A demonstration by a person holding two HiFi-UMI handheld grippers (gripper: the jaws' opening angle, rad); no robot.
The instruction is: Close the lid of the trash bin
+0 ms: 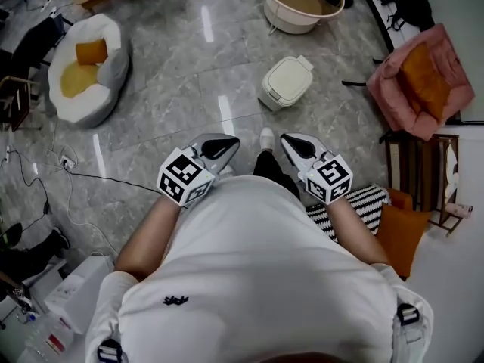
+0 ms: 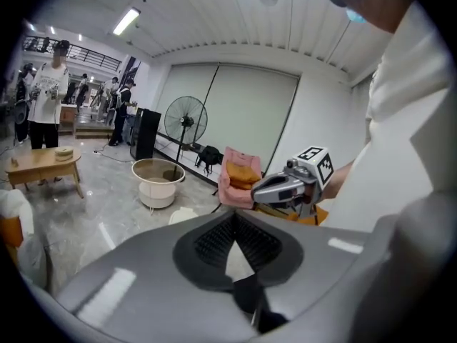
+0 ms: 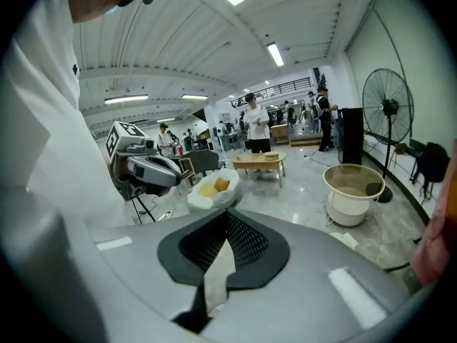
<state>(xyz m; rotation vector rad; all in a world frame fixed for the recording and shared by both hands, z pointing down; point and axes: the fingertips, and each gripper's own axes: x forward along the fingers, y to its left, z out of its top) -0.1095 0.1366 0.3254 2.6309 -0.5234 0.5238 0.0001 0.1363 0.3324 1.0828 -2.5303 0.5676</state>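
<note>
The trash bin (image 1: 287, 82) is cream all over, lid included. It stands on a floor (image 1: 174, 74) of grey marbled tile with pale veins. The left hand-held gripper (image 1: 224, 144) and right hand-held gripper (image 1: 291, 141) are silver-grey with black meshed pads, and each bears a cube of black-and-white square markers. The armchair (image 1: 393, 85) is pink and its cushion (image 1: 425, 80) orange. The round tub (image 1: 301, 2) is beige. The rug (image 1: 363, 203) is striped black and white. The person's shirt (image 1: 257, 278) is white.
</note>
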